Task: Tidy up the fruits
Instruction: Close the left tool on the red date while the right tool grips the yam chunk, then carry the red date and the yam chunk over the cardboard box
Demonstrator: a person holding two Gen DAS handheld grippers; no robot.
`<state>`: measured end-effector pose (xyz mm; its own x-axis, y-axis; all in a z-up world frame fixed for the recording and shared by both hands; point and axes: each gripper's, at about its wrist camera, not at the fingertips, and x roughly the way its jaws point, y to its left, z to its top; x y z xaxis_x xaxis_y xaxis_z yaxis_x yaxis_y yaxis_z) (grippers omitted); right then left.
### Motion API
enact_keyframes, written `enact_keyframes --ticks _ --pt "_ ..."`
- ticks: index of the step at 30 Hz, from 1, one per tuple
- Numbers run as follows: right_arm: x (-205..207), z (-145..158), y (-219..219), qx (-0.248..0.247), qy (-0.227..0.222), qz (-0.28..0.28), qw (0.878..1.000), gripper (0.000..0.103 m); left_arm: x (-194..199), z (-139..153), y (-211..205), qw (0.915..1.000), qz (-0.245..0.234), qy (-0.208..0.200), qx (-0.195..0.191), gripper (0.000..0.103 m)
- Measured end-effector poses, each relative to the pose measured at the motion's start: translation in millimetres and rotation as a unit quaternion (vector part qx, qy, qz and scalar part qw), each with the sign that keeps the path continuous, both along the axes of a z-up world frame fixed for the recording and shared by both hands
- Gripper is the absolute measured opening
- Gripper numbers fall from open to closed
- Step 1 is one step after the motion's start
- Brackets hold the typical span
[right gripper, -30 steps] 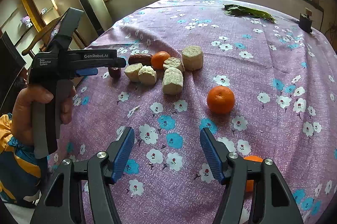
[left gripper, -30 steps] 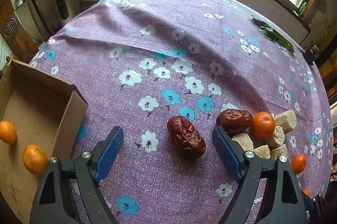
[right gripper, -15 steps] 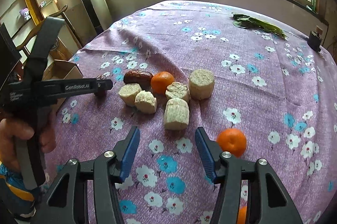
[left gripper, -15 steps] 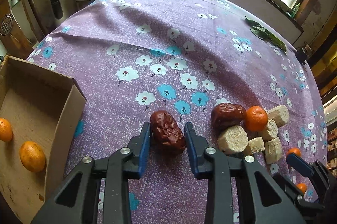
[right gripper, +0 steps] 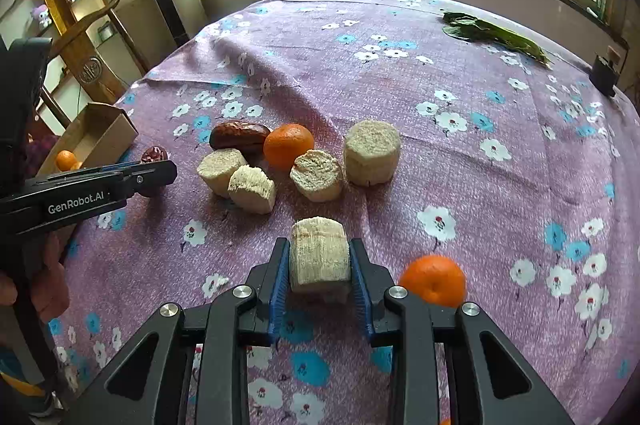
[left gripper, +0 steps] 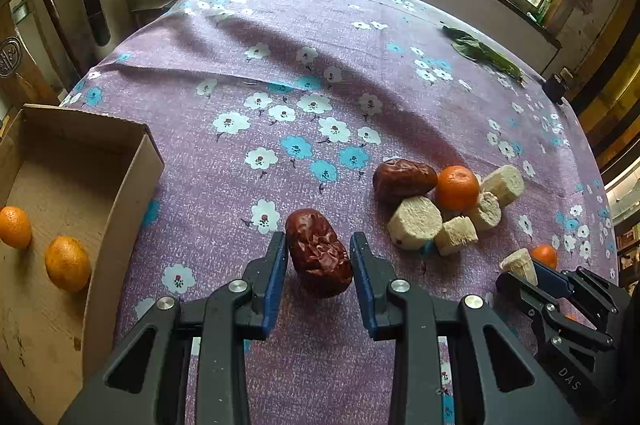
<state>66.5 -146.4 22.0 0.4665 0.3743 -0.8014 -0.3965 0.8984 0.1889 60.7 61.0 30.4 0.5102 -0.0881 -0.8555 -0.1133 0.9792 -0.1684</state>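
The left gripper (left gripper: pixel 319 257) grasps a wrinkled red date (left gripper: pixel 319 252); the right gripper (right gripper: pixel 320 267), its jaws just closing, clamps a pale cut chunk (right gripper: pixel 319 254), 1 orange (right gripper: pixel 434 280) just right of it.

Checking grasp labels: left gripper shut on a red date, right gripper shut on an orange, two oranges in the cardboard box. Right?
Not quite. The right gripper is shut on a pale cut chunk, not an orange; the right wrist view shows it. The left gripper does hold the red date, and two oranges lie in the cardboard box.
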Motion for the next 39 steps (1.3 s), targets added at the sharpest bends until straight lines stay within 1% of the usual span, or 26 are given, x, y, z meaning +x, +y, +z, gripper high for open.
enact_keyframes --ticks 5,10,18,22,30,39 --pt "-28.5 8.8 -5.2 0.024 -0.006 0.001 1.0 0.032 -22.0 10.6 -4.7 0.9998 -0.014 -0.012 0.007 0.031" --pt "-51.1 12.1 2.0 0.033 -0.007 0.012 0.999 0.032 -48.1 19.3 -3.2 0.9992 -0.026 -0.026 0.017 0.031" --pt "-71.8 21.7 30.1 0.03 -0.019 0.039 0.999 0.032 -82.4 36.6 18.8 0.9984 -0.026 -0.044 0.022 0.031" --pt "-77.6 26.4 49.2 0.029 -0.021 0.057 0.998 0.032 -98.7 44.9 40.4 0.9984 -0.03 -0.047 0.009 0.031" --pt "-85.0 38.0 96.1 0.033 -0.028 0.105 0.994 0.032 -126.0 58.5 91.8 0.9978 0.0 -0.063 0.02 0.031" --pt "-87.1 47.9 162.9 0.024 -0.03 0.172 0.984 0.032 -142.5 51.5 151.7 0.9957 0.057 -0.055 0.048 0.031"
